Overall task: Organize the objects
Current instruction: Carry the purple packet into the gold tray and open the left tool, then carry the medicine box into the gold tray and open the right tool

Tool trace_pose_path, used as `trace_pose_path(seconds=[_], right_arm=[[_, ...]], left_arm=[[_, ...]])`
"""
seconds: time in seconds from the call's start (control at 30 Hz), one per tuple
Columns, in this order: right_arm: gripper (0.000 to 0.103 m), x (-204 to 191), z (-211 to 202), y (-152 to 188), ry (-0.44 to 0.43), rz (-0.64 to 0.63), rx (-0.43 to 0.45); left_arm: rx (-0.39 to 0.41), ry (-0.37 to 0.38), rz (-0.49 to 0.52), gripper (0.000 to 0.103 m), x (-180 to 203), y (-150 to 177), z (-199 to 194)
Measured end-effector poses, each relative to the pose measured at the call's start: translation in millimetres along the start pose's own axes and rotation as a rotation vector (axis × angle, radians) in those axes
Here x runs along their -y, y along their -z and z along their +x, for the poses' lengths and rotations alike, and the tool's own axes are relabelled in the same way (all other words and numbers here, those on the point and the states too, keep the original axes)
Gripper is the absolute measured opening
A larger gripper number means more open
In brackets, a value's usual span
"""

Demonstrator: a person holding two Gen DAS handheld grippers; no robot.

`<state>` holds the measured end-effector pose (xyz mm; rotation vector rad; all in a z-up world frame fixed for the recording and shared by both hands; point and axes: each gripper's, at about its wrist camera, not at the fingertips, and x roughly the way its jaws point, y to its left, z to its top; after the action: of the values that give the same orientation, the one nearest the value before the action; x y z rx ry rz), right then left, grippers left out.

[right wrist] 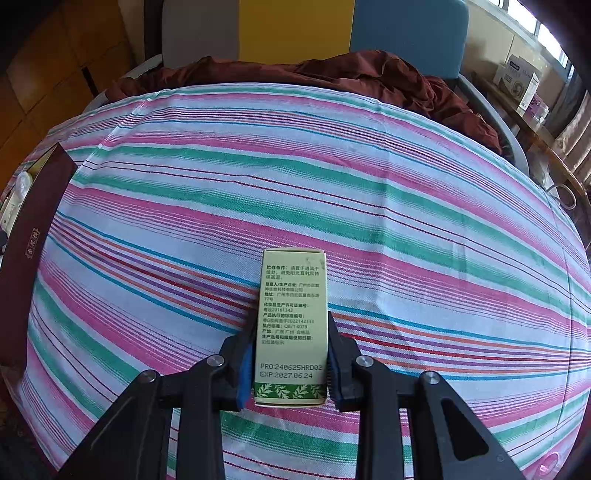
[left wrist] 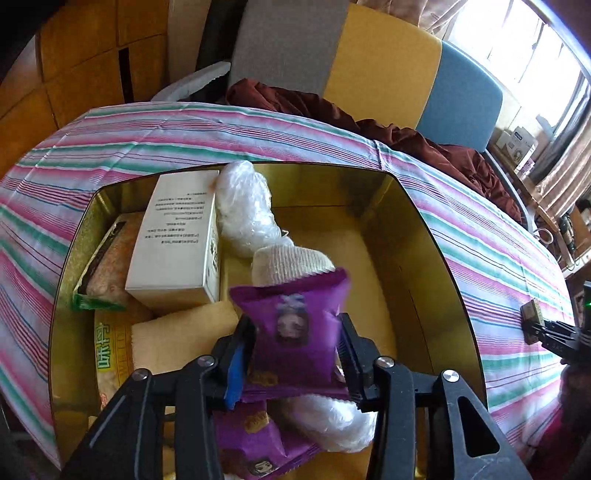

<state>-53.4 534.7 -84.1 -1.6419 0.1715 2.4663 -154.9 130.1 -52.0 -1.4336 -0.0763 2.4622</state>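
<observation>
While the purple snack bag (left wrist: 295, 332) sits between the two fingers of the left tongs (left wrist: 295, 354), it hangs over the inside of the gold box (left wrist: 417, 229); the fingers stand at the bag's two sides, but it is hard to tell if they press on it or have let go; under it lie a second purple bag (left wrist: 255, 443) and a white plastic bundle (left wrist: 332, 424); farther in are a white roll of bandage (left wrist: 288, 266), another clear plastic bundle (left wrist: 243, 210), a white carton with small print (left wrist: 173, 236), a tan sponge block (left wrist: 181, 339), a green-edged snack pack (left wrist: 107, 266) and a yellow pack with green letters (left wrist: 110, 362); the box rests on a striped cloth (left wrist: 498, 258) that covers the tabletop.

The right tongs (right wrist: 291, 362) are closed on a small green carton (right wrist: 291, 325) with printed text and a leaf band at its near end; the carton is over the striped cloth, to the right of the gold box; the box's dark red outer wall (right wrist: 33, 229) shows at the left edge; behind the tabletop lies a dark red cloth (right wrist: 332, 74) on a seat with grey, yellow and blue panels (right wrist: 295, 29).
</observation>
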Motion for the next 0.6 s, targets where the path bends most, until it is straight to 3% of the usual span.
trace_pose_path(seconds=[0.07,0.17,0.27,0.4,0.6], right_arm=[[0.030,-3,-1,-2,0.020,0.017,-0.016],[0.030,-9,-4,-4,0.066,0.051,-0.043],[0.030,-19,-12,-5,0.060,0.083,-0.042],[0.030,-52,-40,-8,-0.003,0.067,0.009],[0.030,-140,-85,-15,-0.122,-0.048,0.113]], left_arm=[[0.016,0.007,0.004,0.055,-3,2,-7],[0.053,0.006,0.012,0.058,-7,9,-22],[0.089,-0.008,0.019,0.059,-11,15,-36],[0.139,-0.023,0.042,0.064,-16,28,-57],[0.215,-0.046,0.027,0.064,-31,45,-92]])
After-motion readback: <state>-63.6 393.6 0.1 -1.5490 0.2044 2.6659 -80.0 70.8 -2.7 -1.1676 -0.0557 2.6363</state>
